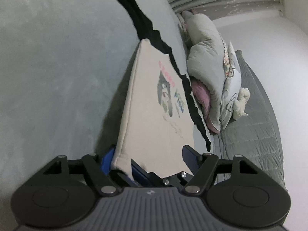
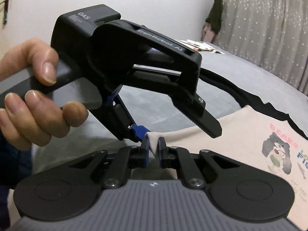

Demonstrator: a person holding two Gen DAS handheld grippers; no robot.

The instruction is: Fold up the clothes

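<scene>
My right gripper (image 2: 153,146) is pinched nearly closed on a corner of the cream T-shirt (image 2: 240,144), the one with the cartoon bear print, which lies on the grey bed (image 2: 240,71). My left gripper (image 2: 179,130) stands wide apart with the same corner of the shirt between its fingers, pads not pressing it. A black garment (image 1: 142,19) lies along the shirt's far edge.

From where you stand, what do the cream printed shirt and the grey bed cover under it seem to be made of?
The cream shirt with the cartoon print looks like soft matte cotton knit: it bunches limply where the right gripper pinches it, and its folded edge is rounded. The grey bed cover looks like short-pile plush or fleece: dull, with faint brushed patches. Neither is certain from looks alone.
</scene>
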